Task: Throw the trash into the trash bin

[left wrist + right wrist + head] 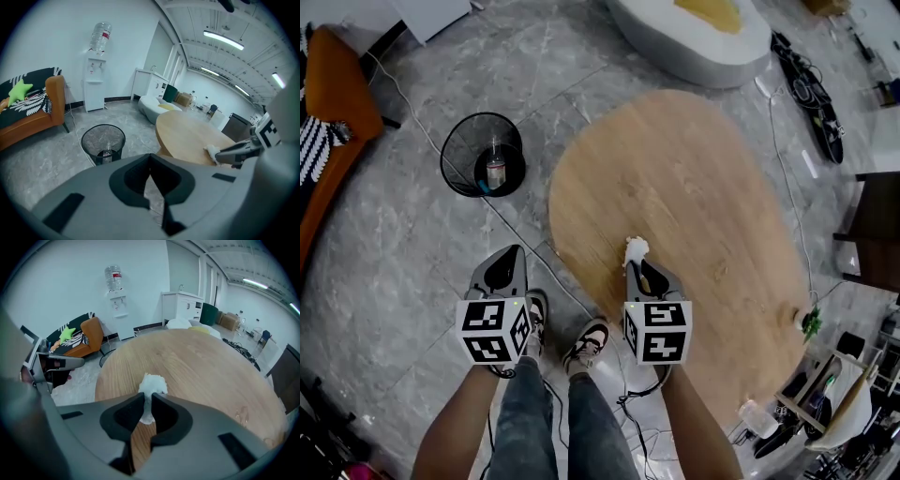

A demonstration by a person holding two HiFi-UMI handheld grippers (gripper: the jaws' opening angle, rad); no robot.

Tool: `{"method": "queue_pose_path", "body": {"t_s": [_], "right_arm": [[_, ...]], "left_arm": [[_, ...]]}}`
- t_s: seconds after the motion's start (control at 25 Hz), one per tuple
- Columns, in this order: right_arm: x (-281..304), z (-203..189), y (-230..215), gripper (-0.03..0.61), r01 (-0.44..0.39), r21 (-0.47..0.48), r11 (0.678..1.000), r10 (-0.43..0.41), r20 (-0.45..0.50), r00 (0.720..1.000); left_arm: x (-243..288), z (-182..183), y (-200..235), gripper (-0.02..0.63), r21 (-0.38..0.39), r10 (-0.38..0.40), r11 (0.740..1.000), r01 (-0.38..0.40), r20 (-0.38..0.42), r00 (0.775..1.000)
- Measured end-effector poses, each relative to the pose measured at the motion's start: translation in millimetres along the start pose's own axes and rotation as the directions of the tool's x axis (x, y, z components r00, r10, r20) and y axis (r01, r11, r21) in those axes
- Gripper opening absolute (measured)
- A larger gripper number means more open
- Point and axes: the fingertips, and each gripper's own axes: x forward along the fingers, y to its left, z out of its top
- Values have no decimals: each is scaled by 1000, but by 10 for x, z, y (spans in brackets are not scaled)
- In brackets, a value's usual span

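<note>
Clearly, in its own view, the right gripper (150, 398) had its jaws pinching a crumpled white tissue (153, 383) over the near edge of the wooden table (201, 366). That view missed the mesh trash bin (103, 140). The left gripper view showed it on the floor beside the table, with a bottle (107, 153) inside. The left gripper (150, 159) was empty, its jaws pressed together.

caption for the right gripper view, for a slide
The right gripper closed on a crumpled white tissue at the wooden table's edge.
</note>
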Motion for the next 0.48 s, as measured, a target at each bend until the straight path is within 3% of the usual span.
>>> {"method": "queue_pose_path", "body": {"t_s": [0.2,0.36,0.48], "right_arm": [[-41,62,-67,21,31,2,1000,-31,10,999],[-128,276,-181,18,70,47,996,-72,58,996],[-138,408,-169,18,70,23,997,-72,71,995]], "left_arm": [[9,67,70,-8,-5,2,1000,-2,11,1000],[-29,151,258,-8,-54,44,998,-43,28,999],[-72,209,374,-8,-70,69,995,-66,38,997]]}}
